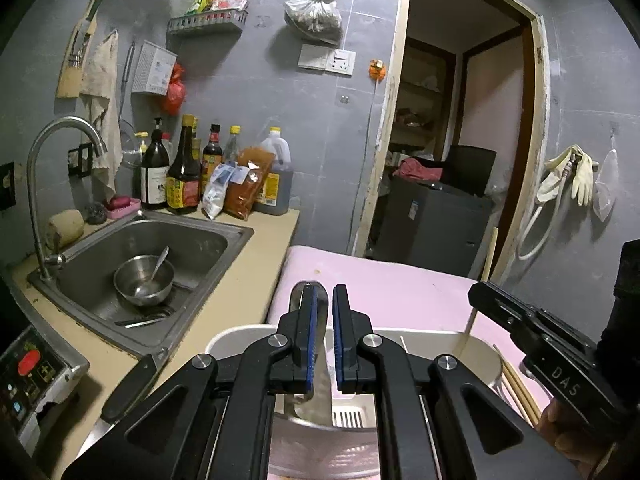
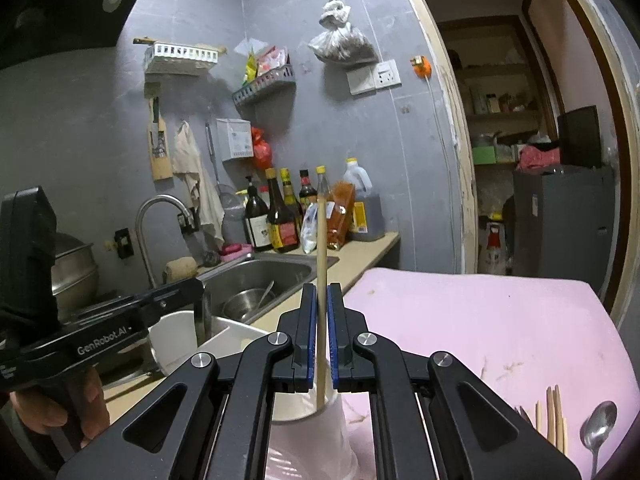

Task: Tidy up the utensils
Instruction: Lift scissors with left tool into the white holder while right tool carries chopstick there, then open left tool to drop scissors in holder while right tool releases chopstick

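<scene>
My left gripper (image 1: 325,300) is shut on a metal utensil handle (image 1: 298,292) that stands upright, its lower part inside the white utensil holder (image 1: 472,344). My right gripper (image 2: 322,300) is shut on a wooden chopstick (image 2: 321,240) that stands upright with its lower end inside the same white holder (image 2: 172,340). The chopstick also shows in the left wrist view (image 1: 486,264), with the right gripper body at the right. Loose chopsticks (image 2: 554,416) and a metal spoon (image 2: 598,428) lie on the pink mat at the lower right of the right wrist view.
A steel sink (image 1: 208,240) holds a bowl with a spoon (image 1: 144,280). Sauce bottles (image 1: 184,168) line the counter's back. A faucet (image 1: 60,152) arches at left. The pink mat (image 2: 480,312) covers the surface right of the counter. A doorway (image 1: 460,140) opens behind.
</scene>
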`<state>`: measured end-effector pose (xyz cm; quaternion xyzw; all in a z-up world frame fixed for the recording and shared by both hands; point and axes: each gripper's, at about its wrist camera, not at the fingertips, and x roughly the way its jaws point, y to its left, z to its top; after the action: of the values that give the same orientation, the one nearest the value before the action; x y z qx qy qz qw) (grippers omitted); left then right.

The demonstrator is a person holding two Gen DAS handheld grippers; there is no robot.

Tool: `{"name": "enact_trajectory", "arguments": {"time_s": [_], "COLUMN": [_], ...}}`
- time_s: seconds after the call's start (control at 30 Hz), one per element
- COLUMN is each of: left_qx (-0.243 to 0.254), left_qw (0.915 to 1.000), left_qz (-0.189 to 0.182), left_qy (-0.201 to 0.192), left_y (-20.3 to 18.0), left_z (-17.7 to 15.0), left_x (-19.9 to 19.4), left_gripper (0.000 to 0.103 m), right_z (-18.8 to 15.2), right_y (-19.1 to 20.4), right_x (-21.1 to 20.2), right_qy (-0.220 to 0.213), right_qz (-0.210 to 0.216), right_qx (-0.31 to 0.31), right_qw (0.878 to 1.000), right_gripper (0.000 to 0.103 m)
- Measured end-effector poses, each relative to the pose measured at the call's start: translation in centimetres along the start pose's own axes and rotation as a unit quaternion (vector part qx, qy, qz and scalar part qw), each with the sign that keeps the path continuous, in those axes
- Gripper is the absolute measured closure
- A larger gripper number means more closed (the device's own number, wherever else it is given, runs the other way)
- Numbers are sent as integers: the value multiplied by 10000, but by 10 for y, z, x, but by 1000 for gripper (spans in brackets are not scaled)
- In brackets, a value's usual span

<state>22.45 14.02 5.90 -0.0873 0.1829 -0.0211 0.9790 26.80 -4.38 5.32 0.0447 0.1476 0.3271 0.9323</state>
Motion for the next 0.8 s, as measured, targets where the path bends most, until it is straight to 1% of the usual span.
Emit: {"name": "enact_trajectory", "arguments": {"time_s": [0.1, 0.13, 0.2, 0.23, 0.27, 0.33, 0.4, 0.43, 0.47, 0.53, 0.6, 0.63, 0.67, 0.7, 0.73, 0.77, 0.8], "left_qx": [-84, -104, -134, -168, -192, -214, -200, -194, -196, -194, -175, -167, -160, -154, -150, -146, -137], "left_qw": [9999, 9999, 9999, 9997, 9996, 9994, 9993, 9991, 9989, 9982, 9977, 9974, 9969, 9965, 9962, 9958, 9952], "left_qz": [-65, -82, -109, -158, -182, -230, -250, -287, -322, -406, -470, -498, -537, -574, -598, -629, -670], "left_qy": [41, 36, 0, -51, -89, -152, -194, -237, -285, -390, -460, -493, -544, -586, -614, -657, -697], "left_y": [0, 0, -1, -2, -3, -6, -12, -15, -18, -25, -32, -36, -40, -44, -48, -52, -57], "left_z": [0, 1, 2, 3, 4, 7, 11, 12, 13, 16, 19, 20, 21, 22, 22, 23, 23], "left_x": [-2, -3, -7, -10, -12, -17, -20, -23, -25, -31, -35, -36, -39, -41, -42, -44, -46], "left_gripper": [96, 92, 84, 79, 77, 76, 72, 67, 62, 56, 50, 45, 40, 37, 29, 24, 22], "right_z": [-2, -1, 0, 2, 4, 8, 12, 14, 16, 20, 24, 26, 28, 29, 29, 30, 30], "right_y": [-1, -2, -3, -3, -4, -4, -5, -6, -8, -11, -15, -17, -21, -24, -27, -31, -34], "right_x": [-2, -3, -7, -9, -13, -19, -26, -31, -35, -48, -60, -67, -76, -83, -90, -100, -106], "right_qy": [73, 79, 49, 21, -34, -104, -182, -242, -294, -454, -576, -649, -740, -816, -894, -977, -1018], "right_qz": [14, 35, 44, 52, 73, 44, -10, -51, -85, -229, -425, -533, -635, -724, -814, -955, -1057], "right_qx": [42, 66, 72, 82, 97, 78, 56, 60, 60, 30, -32, -62, -73, -71, -75, -104, -132], "right_qw": [10000, 9999, 10000, 10000, 9999, 9999, 9998, 9997, 9995, 9987, 9974, 9964, 9952, 9940, 9926, 9906, 9891], "right_gripper": [97, 96, 92, 85, 80, 79, 75, 70, 62, 53, 49, 43, 33, 30, 25, 22, 20]}}
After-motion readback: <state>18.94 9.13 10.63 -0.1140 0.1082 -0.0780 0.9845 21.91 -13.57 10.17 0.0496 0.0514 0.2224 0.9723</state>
